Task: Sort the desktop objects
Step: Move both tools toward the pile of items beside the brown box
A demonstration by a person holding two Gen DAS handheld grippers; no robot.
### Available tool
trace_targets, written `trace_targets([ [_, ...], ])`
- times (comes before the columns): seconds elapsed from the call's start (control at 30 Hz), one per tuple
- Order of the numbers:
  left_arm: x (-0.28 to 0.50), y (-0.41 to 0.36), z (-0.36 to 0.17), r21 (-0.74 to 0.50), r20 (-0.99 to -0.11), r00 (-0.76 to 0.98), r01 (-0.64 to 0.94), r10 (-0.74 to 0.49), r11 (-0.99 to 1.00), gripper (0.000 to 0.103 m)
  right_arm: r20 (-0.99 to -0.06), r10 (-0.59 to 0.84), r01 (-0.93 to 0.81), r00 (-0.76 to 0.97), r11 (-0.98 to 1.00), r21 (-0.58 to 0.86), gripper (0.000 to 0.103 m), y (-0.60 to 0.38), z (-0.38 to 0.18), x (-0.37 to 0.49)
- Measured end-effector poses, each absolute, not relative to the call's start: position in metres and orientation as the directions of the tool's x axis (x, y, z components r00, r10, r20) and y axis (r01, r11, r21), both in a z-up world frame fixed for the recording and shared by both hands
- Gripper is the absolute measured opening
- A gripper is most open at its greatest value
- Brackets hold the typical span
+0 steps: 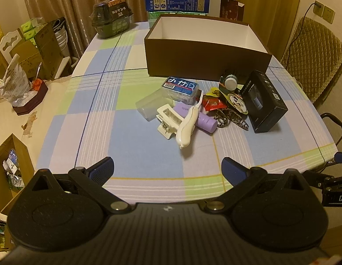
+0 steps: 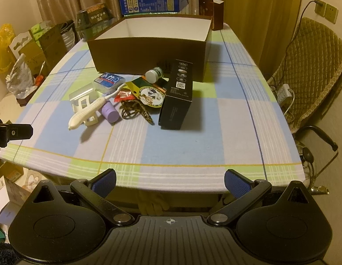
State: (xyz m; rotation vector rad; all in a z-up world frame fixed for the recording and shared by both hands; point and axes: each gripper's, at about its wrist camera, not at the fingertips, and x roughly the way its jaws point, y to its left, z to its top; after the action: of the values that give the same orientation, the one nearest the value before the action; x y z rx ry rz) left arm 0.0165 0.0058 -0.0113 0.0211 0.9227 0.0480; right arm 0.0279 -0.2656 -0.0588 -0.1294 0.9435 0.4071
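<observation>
A pile of small objects lies mid-table in front of an open brown box [image 1: 206, 59] [image 2: 148, 53] with a white, empty-looking inside. The pile holds a white toothbrush [image 1: 188, 125] [image 2: 89, 112], a purple tube [image 1: 201, 119] [image 2: 110, 111], a cream hair clip [image 1: 168, 121], a clear case [image 1: 151, 103], a blue floss pack [image 1: 182, 87] [image 2: 109, 80], a red sachet [image 1: 212, 105], a small bottle [image 1: 230, 80] [image 2: 154, 74] and a black carton [image 1: 264, 101] [image 2: 177, 95]. My left gripper [image 1: 167, 169] and right gripper [image 2: 169, 182] are open and empty, near the table's front edge.
The checked tablecloth [image 1: 131, 145] [image 2: 215, 132] covers the table. A dark food tub [image 1: 112, 16] and stacked cartons [image 1: 177, 0] stand at the back. A padded chair [image 2: 312, 70] is at the right. Boxes and bags [image 1: 27, 50] crowd the left side.
</observation>
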Motion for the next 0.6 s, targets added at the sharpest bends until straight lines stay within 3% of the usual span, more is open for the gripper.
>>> trace_targets([
  [0.6, 0.027, 0.018, -0.011, 0.036, -0.803, 0.593, -0.038, 0.051, 0.999, 0.102, -0.813, 0.285, -0.407, 0.508, 0.911, 0.065, 0.101, -0.256, -0.06, 0.039],
])
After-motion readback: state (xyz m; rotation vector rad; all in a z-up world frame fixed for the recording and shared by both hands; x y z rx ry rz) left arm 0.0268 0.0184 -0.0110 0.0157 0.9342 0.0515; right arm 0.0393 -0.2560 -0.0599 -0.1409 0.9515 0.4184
